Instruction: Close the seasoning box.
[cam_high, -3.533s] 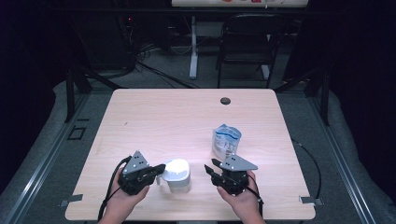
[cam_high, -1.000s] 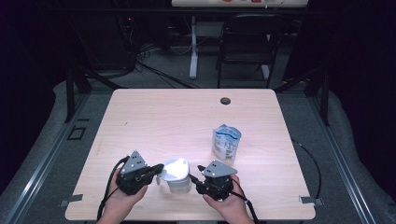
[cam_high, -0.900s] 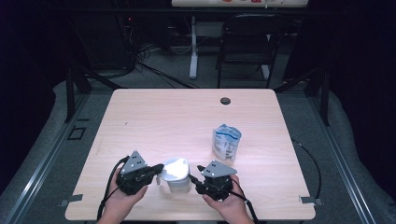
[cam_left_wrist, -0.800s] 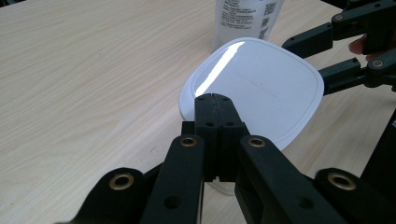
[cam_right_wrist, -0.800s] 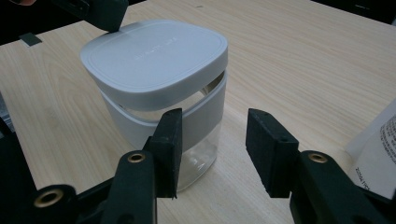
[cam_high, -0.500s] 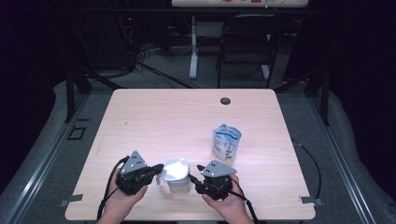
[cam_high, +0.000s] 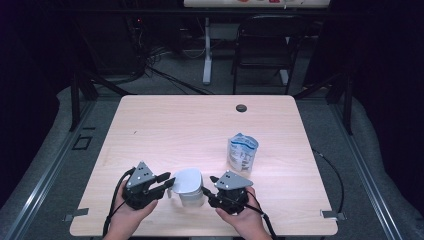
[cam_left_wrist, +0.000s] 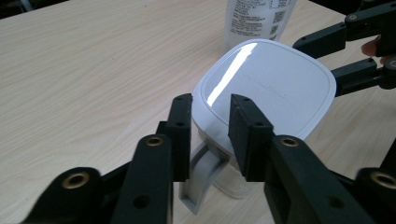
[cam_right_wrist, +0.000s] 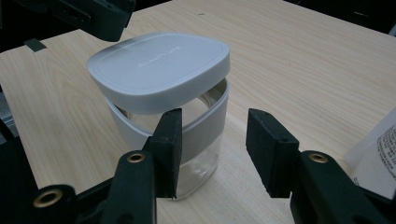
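Since the earlier frames the right gripper has swung in from beside the pouch to the jar's right flank, while the left gripper has stayed at the jar's left.

Nearest the person, at the table's front edge, stands the clear glass jar with a white band and a pale grey rounded-square lid, midway between the two tools. In the left gripper view the grey handle hangs down between the left jaws, which stand a little apart around it; whether they press it I cannot tell. In the right gripper view the lid sits slightly askew above the band, and the right jaws are spread wide, holding nothing, one pad just beside the jar's wall.

My judgement: the jar is rigid, fairly heavy for its size, smooth and breakable, so a pinch on bare glass could slip. The handle gives the left tool a sure hold; the lid's rim looks the better purchase for the right.

Farther back stands the blue-and-white printed plastic pouch, well apart, on the light wooden table.
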